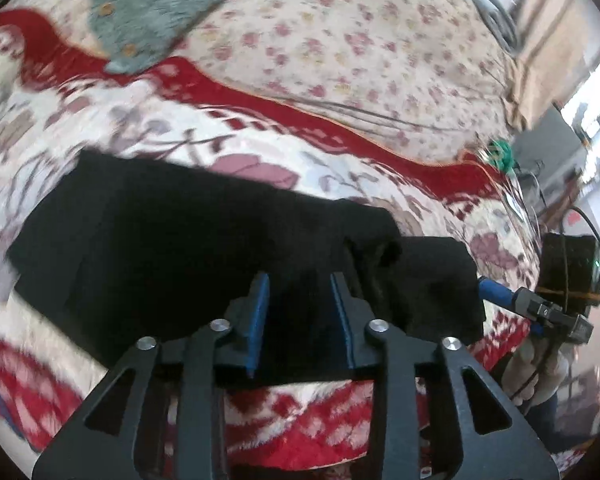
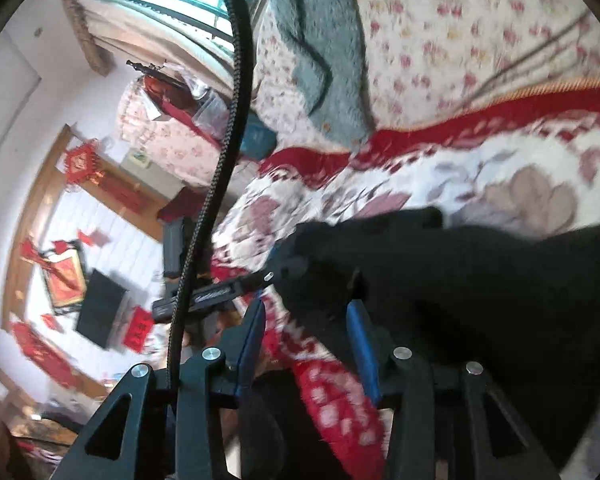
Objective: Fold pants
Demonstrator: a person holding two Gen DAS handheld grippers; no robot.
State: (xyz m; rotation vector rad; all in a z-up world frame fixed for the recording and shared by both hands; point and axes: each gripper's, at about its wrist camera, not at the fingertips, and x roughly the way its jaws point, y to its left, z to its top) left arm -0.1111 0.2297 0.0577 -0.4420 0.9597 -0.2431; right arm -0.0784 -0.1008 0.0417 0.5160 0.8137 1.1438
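Black pants (image 1: 172, 248) lie folded in a thick stack on a red and white floral blanket (image 1: 236, 128). My left gripper (image 1: 300, 288) is open, its blue-padded fingers just above the near edge of the pants. The right gripper (image 1: 496, 294) shows at the pants' right end in the left wrist view, a gloved hand behind it. In the right wrist view the right gripper (image 2: 308, 316) is open at the left end of the pants (image 2: 480, 280), one finger (image 2: 362, 336) over the black cloth. The left gripper's body (image 2: 220, 292) shows there.
A grey-green fluffy garment (image 1: 152, 12) lies at the far side on a floral sheet (image 1: 360, 40). A black cable (image 2: 236, 120) crosses the right wrist view. The bed edge falls off to a room with red decorations (image 2: 76, 272).
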